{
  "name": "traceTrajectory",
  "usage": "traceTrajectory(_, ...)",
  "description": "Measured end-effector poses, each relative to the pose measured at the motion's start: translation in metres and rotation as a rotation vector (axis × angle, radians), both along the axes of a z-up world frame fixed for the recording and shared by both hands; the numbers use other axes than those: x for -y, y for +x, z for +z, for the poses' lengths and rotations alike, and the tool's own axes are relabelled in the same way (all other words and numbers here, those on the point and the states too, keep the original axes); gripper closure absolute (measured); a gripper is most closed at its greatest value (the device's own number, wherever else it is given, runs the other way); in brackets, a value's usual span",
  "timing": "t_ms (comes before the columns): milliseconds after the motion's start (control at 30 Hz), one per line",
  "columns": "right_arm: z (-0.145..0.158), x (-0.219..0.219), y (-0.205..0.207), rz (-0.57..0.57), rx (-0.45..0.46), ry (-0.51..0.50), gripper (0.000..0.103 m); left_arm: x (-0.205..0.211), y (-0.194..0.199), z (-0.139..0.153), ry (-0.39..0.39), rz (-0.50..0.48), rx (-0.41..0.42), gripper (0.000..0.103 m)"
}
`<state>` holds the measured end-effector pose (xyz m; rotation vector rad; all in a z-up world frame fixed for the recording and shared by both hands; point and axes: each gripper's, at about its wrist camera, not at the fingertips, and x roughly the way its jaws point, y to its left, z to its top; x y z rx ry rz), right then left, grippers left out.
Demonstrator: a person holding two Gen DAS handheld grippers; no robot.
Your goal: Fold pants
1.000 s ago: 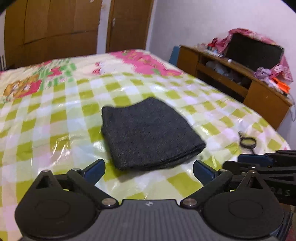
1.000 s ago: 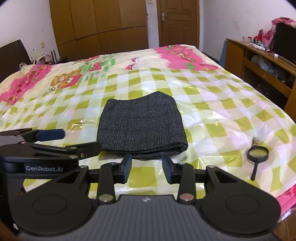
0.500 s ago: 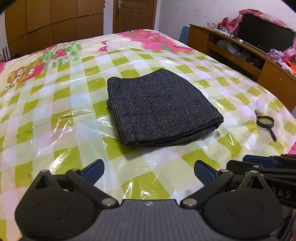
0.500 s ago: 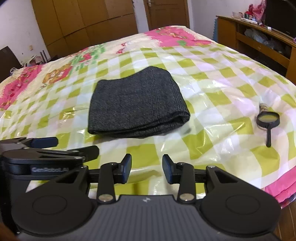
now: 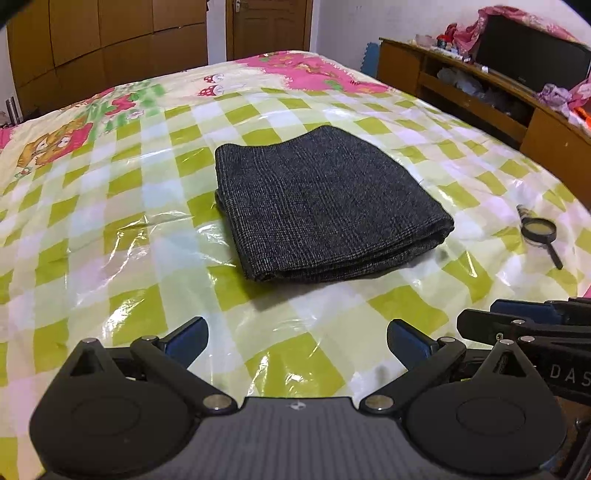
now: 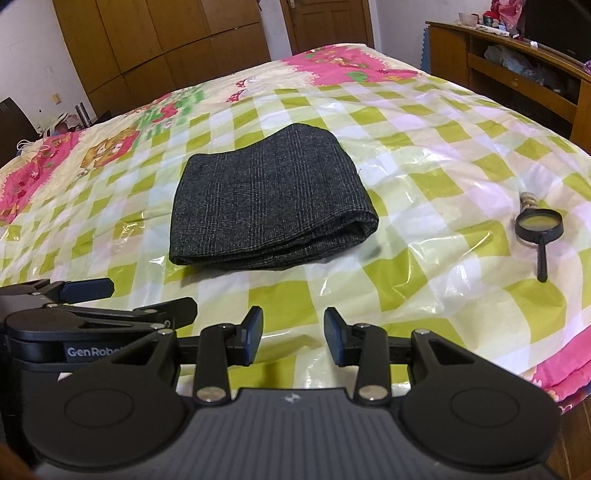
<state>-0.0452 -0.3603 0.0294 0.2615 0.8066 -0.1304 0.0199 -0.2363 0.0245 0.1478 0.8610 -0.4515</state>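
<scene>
Wooden wardrobes (image 6: 166, 40) and a brown door (image 5: 271, 27) back the room as we look across a bed (image 6: 424, 155) under a glossy green-and-white checked plastic cover. We see the dark grey checked woven pants (image 5: 325, 203), already folded into a thick, nearly square packet, lying flat mid-bed, rounded fold edge towards us, slightly longer side running away towards the wardrobes. Our left tool (image 5: 297, 338) hangs over the bed's near edge, blue pads wide apart, holding nothing. Our right tool (image 6: 293, 338) sits beside it, pads parted by a narrower gap, empty too, clear of the cloth. We read "GenRobo" on the left tool's side, "DAS" on the right's. A black round magnifying glass (image 6: 539, 230) lies well right of the pants.
</scene>
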Motion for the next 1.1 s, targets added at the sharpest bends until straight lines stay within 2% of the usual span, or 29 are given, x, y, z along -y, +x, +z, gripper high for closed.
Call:
traceTrajectory(167,-0.0023,-0.0031,0.0016,0.014,-0.01,0.002,0.066,0.0049,-0.0034,-0.0007,0.055,0.011,0.028,0.0)
traceTrajectory(400,-0.0043,-0.0016,0.0005,0.009,-0.012,0.007,0.066,0.001,-0.0027,-0.0002,0.029,0.022,0.016,0.0)
traceTrajectory(1100,-0.0081,-0.0021,0.0017,0.007,-0.022,0.011,0.066,0.0001,-0.003,-0.0024,0.021,0.036,0.019,0.0)
